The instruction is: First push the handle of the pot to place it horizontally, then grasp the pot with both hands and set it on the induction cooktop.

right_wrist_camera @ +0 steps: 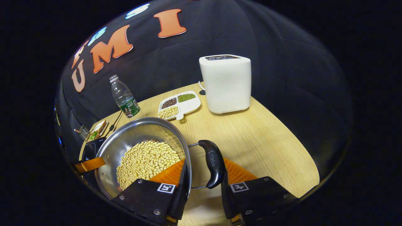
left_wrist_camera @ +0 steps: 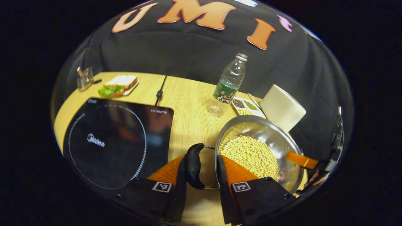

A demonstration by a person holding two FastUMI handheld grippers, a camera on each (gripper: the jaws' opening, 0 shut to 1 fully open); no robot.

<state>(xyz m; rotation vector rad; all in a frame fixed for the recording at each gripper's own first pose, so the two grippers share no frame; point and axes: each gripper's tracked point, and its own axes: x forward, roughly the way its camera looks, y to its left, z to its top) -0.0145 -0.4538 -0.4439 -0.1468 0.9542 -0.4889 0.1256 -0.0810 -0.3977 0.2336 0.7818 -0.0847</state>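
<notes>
Steel pot full of pale yellow beans sits on a light wooden table, with a black loop handle on each side lying flat. In the left gripper view, the left gripper straddles one black handle: its left finger lies against the handle's outer edge, while its right finger reaches over the pot rim, and a gap shows between that finger and the handle, so the gripper is parted around the handle rather than clamped on it. To the left of this handle lies the black induction cooktop, flat on the table and bare, just beside the pot but not under it. In the right gripper view, the right gripper straddles the opposite handle the same way, one finger inside the pot over the rim, the other at the handle's outer side; whether both fingers press on it cannot be told. Across the pot, an orange finger of the other gripper shows at the far rim. Behind the pot stand a clear plastic bottle, a white divided dish of beans and a white toaster. At the far corner, past the cooktop, a sandwich on a plate and a small glass rest on the table.
</notes>
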